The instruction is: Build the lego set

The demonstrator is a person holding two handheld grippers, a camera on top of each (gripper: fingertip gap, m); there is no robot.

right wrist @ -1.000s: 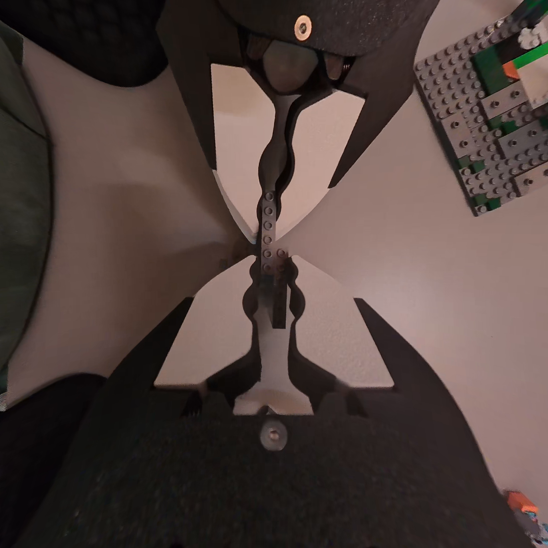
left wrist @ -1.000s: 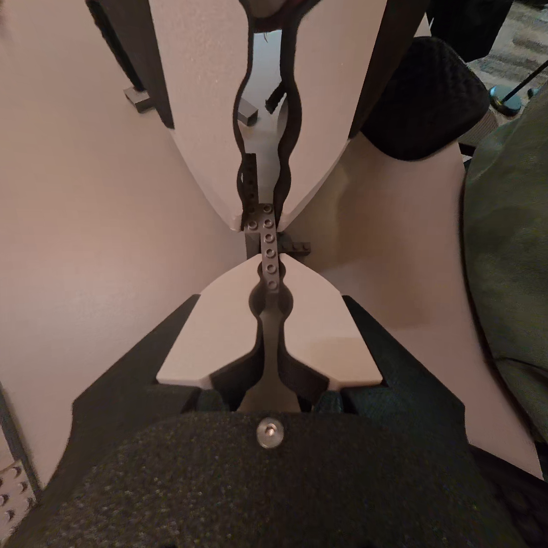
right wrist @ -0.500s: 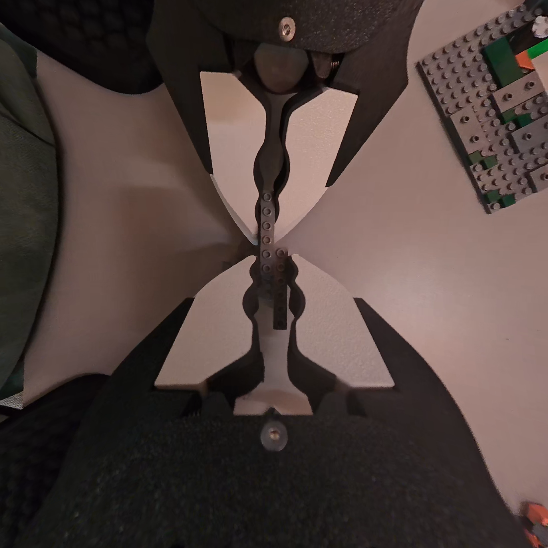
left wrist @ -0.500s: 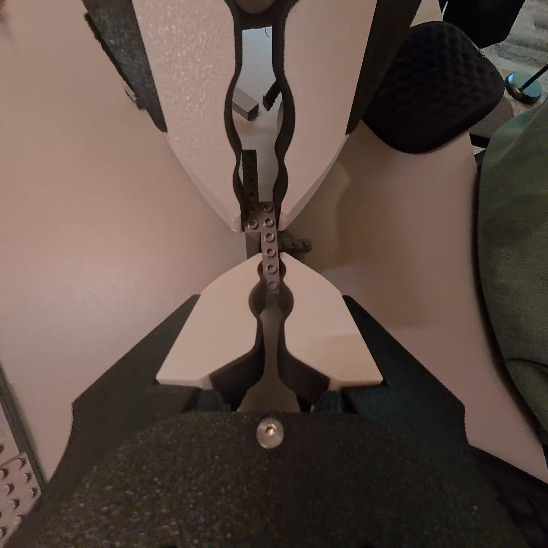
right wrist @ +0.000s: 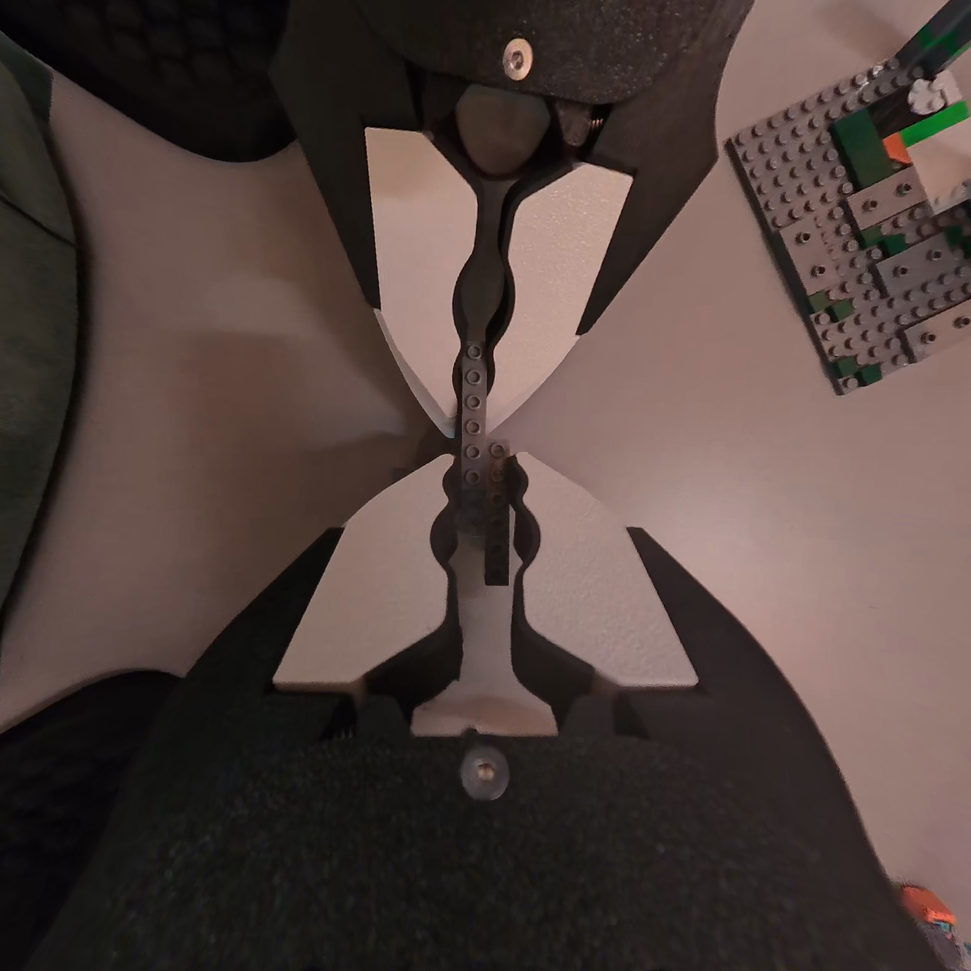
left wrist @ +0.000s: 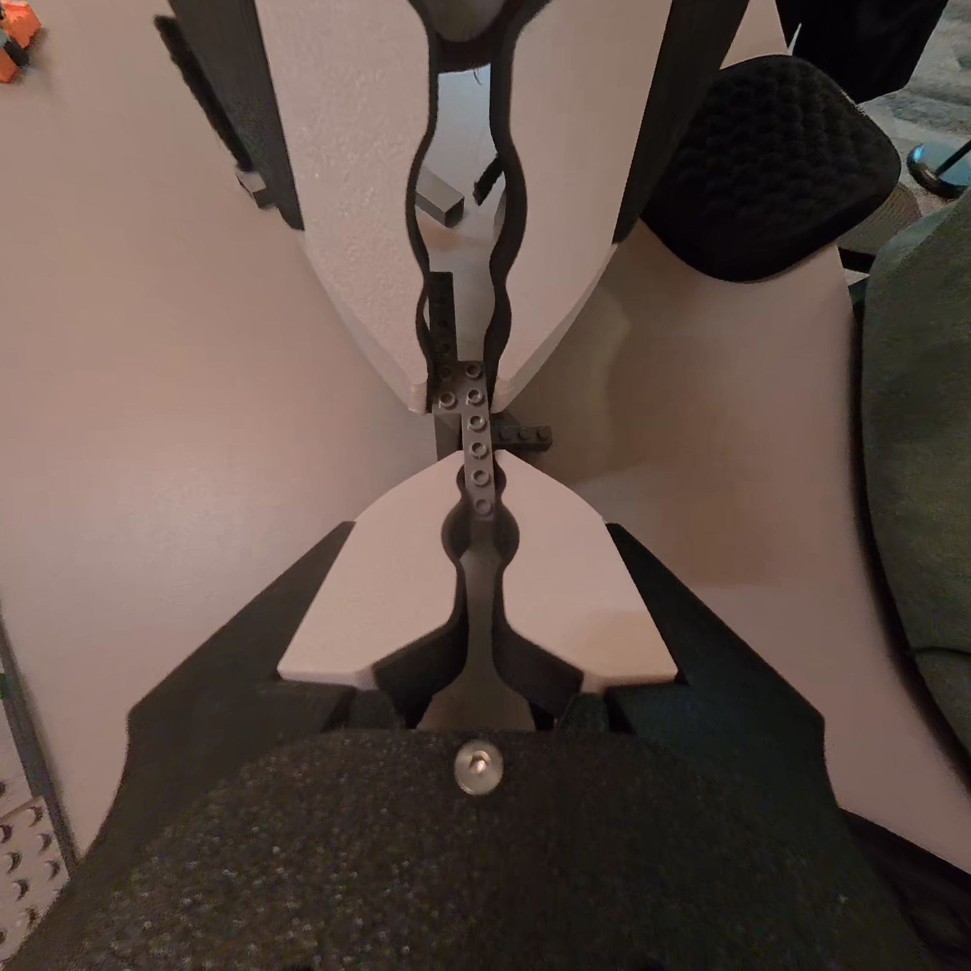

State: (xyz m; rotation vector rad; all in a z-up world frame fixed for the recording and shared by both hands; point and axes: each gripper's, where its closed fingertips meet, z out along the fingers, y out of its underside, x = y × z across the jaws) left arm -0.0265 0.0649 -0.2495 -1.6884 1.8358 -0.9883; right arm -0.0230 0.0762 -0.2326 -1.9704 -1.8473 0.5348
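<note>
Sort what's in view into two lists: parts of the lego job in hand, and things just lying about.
In the job:
- left tongs, shut on the grey studded strip
- right tongs, shut on the dark assembly
- grey baseplate build

Lying about:
- dark loose piece on the table
- orange pieces
- black chair
- green fabric

both tongs (left wrist: 478, 473) (right wrist: 481, 475) clamped, tip to tip

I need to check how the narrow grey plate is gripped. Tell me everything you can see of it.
The narrow grey plate is a one-stud-wide strip of matte plastic, studs facing the cameras. It bridges both grippers above the table: the left gripper pinches one end, and the other end lies between the right gripper tips beside a darker holed beam.
</note>
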